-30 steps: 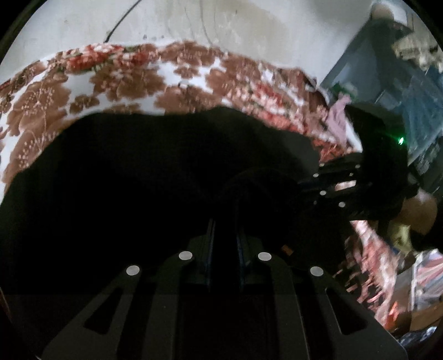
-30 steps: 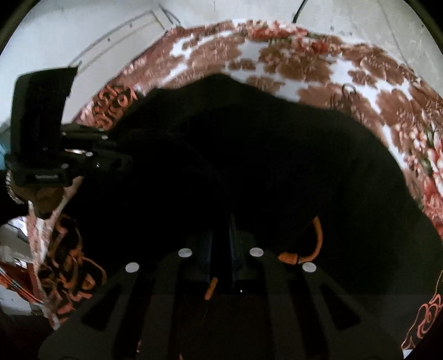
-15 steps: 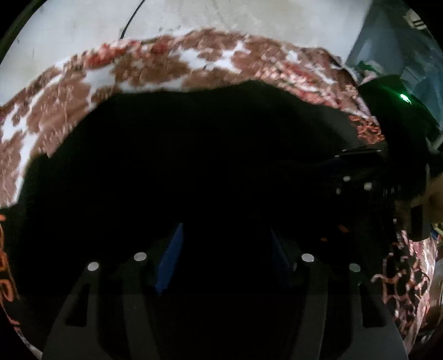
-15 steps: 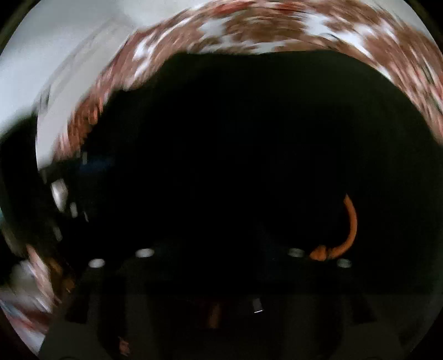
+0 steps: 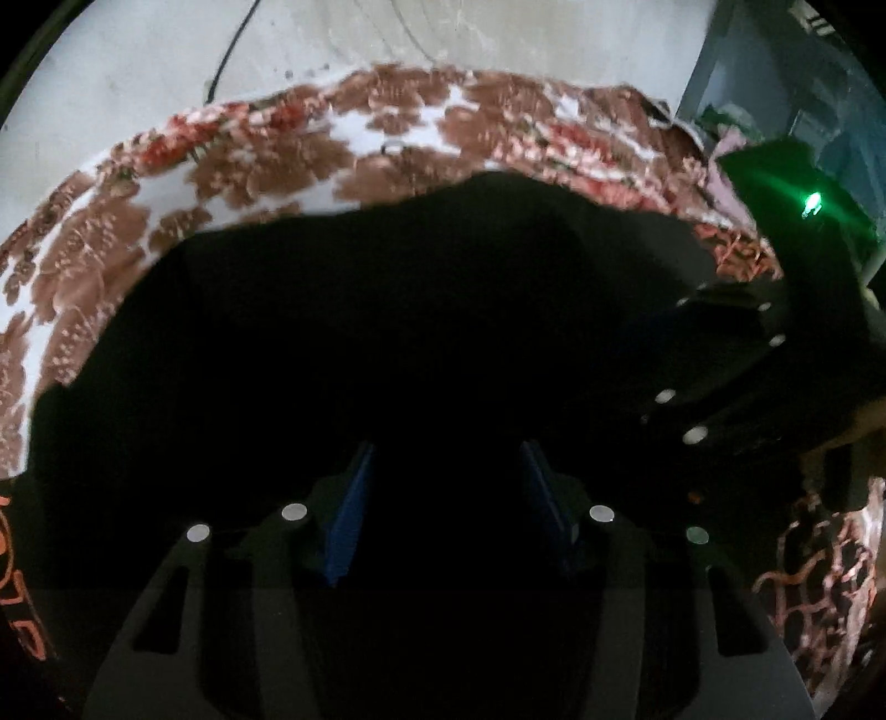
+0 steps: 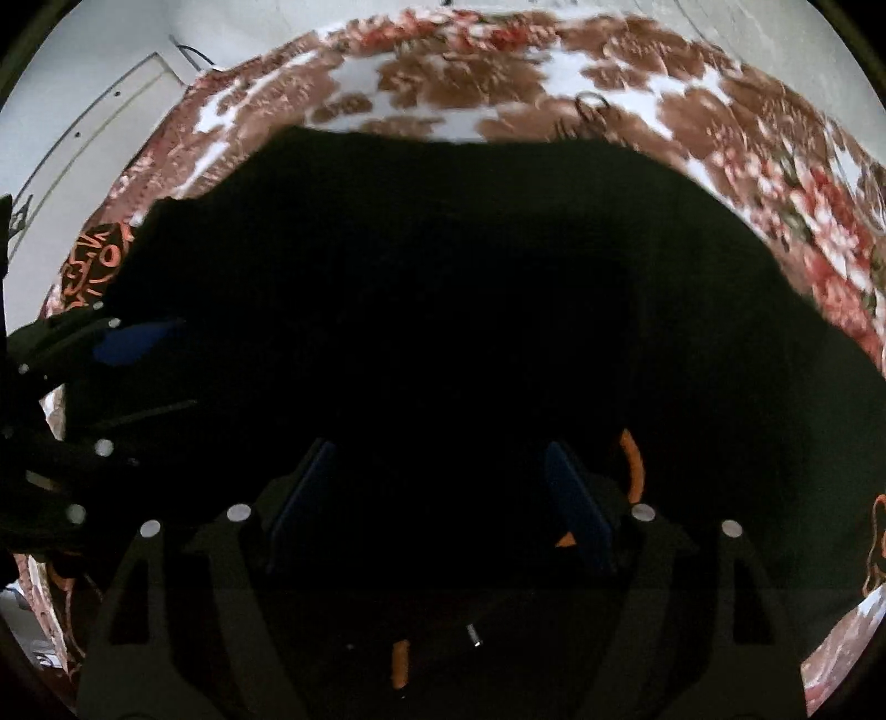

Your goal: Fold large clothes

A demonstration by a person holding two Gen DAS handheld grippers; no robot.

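Note:
A large black garment (image 5: 387, 332) with orange lettering lies spread over a floral bedspread (image 5: 277, 144); it also fills the right wrist view (image 6: 470, 277), where an orange drawstring (image 6: 631, 454) shows. My left gripper (image 5: 446, 459) is open just above the black cloth, its blue pads (image 5: 349, 515) wide apart with nothing between them. My right gripper (image 6: 437, 459) is open too, blue pads (image 6: 576, 515) spread over the cloth. Each gripper shows in the other's view: the right one (image 5: 720, 360) at the right edge, the left one (image 6: 83, 376) at the left edge.
A pale wall (image 5: 138, 72) rises behind the bed, with a dark cable (image 5: 232, 44) running down it. Blue-grey furniture and clutter (image 5: 786, 99) stand beyond the bed's right end. A white door or panel (image 6: 94, 122) is at the far left.
Both grippers were shut on the black cloth a second ago; both have opened and let it go. The garment now lies flatter on the bedspread.

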